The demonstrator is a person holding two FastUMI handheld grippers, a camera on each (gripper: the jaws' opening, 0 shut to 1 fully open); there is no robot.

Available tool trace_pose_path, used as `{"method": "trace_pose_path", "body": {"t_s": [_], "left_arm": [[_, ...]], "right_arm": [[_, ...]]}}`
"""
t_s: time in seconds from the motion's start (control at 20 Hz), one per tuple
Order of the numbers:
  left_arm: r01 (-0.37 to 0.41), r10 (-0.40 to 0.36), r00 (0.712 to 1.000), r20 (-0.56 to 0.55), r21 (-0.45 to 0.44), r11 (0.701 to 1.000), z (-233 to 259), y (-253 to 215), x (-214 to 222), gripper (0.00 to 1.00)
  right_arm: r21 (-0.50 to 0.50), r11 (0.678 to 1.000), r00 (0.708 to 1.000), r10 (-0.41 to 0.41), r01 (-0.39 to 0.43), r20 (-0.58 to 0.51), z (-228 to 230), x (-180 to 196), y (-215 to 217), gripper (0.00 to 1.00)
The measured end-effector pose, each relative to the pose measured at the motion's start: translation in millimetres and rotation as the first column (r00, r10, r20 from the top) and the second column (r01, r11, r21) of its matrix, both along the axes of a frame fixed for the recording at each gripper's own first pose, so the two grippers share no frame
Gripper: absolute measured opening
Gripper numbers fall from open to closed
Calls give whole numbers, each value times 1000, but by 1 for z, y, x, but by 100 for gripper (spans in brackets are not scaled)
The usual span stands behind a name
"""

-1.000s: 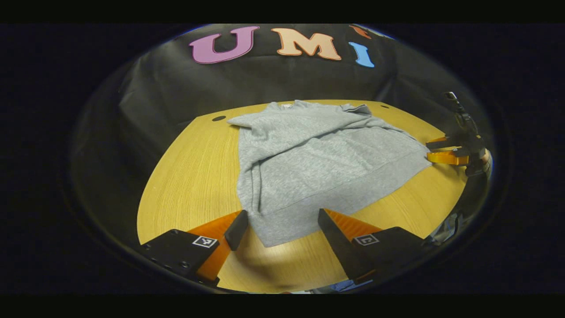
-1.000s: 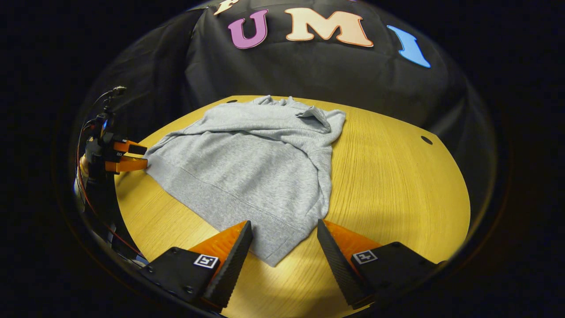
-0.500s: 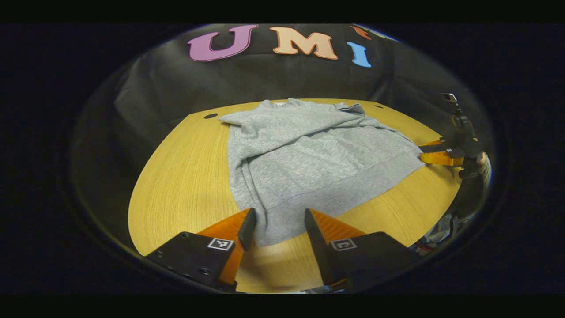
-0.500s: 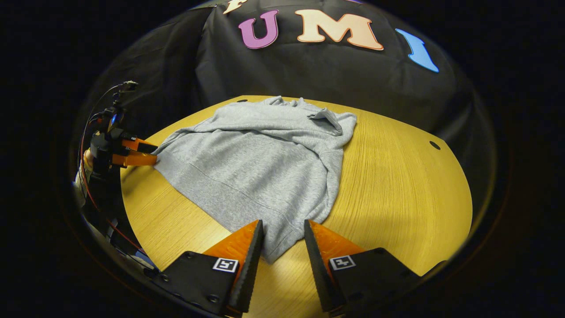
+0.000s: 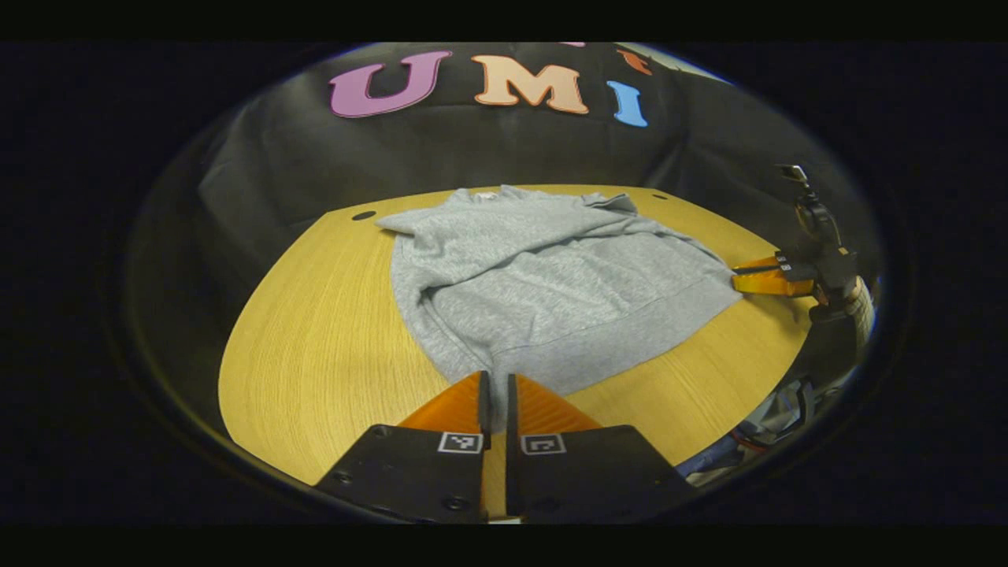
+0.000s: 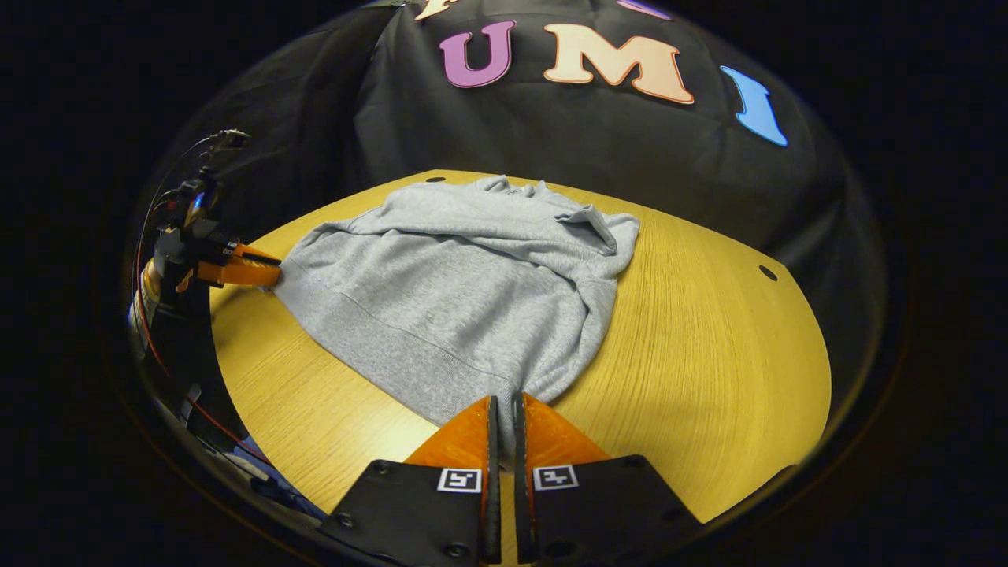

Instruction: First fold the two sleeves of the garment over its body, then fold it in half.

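Grey garment (image 5: 551, 276) lies on the wooden counter (image 5: 315, 354), sleeves folded over its body.
Left claw (image 5: 494, 390) is pinched together on one hem corner; right claw (image 6: 504, 409) is likewise clamped on the opposite hem corner, also seen at the far edge of the left gripper view (image 5: 744, 279). Judged status: sleeve folds done; the fold in half is not yet made, with both near corners gripped ready for it.
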State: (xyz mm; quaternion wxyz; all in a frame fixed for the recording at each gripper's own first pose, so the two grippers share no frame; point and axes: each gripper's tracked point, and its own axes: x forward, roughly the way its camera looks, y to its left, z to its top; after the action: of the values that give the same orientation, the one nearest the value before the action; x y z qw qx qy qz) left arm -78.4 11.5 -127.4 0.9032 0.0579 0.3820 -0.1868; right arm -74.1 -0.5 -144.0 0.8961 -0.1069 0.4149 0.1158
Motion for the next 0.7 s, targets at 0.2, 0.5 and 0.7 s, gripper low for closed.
{"method": "trace_pose_path", "body": {"t_s": [0.2, 0.5, 0.7], "left_arm": [[0, 0, 1000, 19, 6, 1000, 1, 0, -2, 1], [-6, 9, 996, 85, -35, 999, 28, -2, 3, 0], [21, -12, 986, 164, -56, 998, 56, -12, 17, 0]], "right_arm": [[-30, 999, 1000, 12, -12, 16, 3, -2, 1, 2], [64, 997, 996, -38, 33, 78, 30, 6, 3, 2], [121, 992, 992, -43, 28, 122, 51, 17, 13, 3]]}}
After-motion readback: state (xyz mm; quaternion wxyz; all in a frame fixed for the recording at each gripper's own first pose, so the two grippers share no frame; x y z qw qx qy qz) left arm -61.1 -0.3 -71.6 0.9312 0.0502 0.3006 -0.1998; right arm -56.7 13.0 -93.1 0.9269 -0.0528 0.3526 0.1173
